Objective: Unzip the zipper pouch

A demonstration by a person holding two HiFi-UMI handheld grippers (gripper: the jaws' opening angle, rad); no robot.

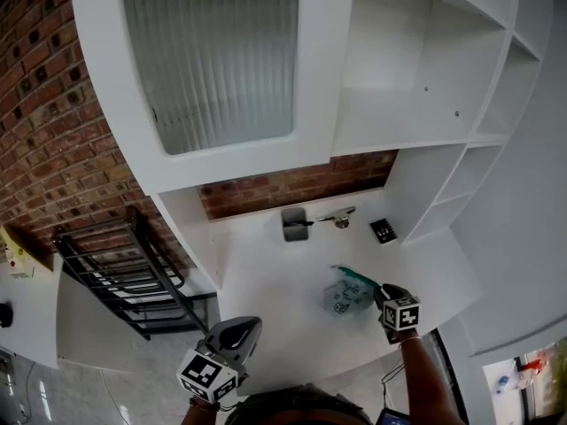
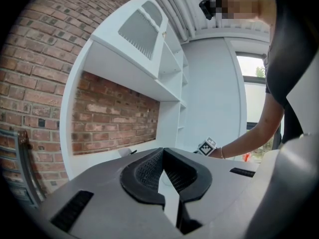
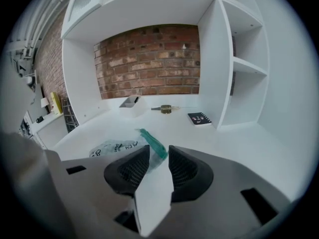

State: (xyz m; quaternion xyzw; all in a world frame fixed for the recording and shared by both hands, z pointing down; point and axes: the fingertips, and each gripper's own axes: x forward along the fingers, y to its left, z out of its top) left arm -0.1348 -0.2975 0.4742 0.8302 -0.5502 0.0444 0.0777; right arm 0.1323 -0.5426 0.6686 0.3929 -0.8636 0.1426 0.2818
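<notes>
The clear plastic zipper pouch (image 1: 344,296) with a teal zip strip (image 3: 152,140) lies on the white desk (image 1: 266,277). Its teal end reaches the narrow gap of the right gripper (image 3: 158,158), and the pads seem not to press on it. The left gripper (image 2: 163,168) is closed on nothing and is well apart from the pouch. To unzip well, the left gripper should probably pin the pouch body while the right pinches the zip end firmly.

Left gripper (image 1: 237,333) held low and close in to the body, tilted up and away, jaws shut tight together; right gripper (image 1: 384,293) reached out ahead on a bare right forearm (image 1: 431,372), jaws standing slightly apart.
</notes>
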